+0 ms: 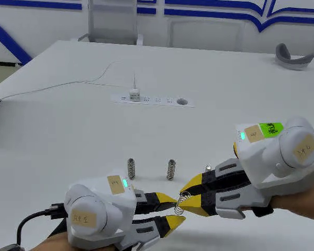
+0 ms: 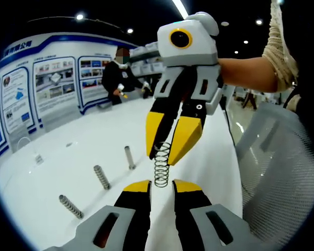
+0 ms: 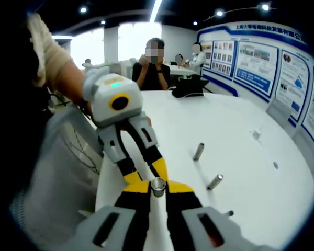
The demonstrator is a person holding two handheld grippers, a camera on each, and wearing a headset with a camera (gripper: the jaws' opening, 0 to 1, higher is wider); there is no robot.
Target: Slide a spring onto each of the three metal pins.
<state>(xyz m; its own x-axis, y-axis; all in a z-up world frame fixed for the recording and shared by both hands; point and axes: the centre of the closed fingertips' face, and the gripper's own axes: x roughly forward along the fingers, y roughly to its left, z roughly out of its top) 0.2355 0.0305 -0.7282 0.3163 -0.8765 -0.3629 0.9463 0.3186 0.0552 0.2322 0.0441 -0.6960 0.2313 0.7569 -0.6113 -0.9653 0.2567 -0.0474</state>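
The left gripper view shows the spring (image 2: 161,168) lengthwise, its top pinched in the right gripper (image 2: 161,157) fingers, its bottom between the slightly parted fingers of the left gripper (image 2: 161,184); the right gripper view shows it end-on, a ring. Beyond the fingertips two pins (image 1: 131,168) wear springs, and the left gripper view shows the third pin (image 2: 130,157) bare.

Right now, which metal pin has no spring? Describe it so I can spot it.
In front of the white power strip on the white table, three metal pins stand in a row. The bare pin is the right end one in the head view: a plain silver stub, while its two neighbours wear coiled wire springs.
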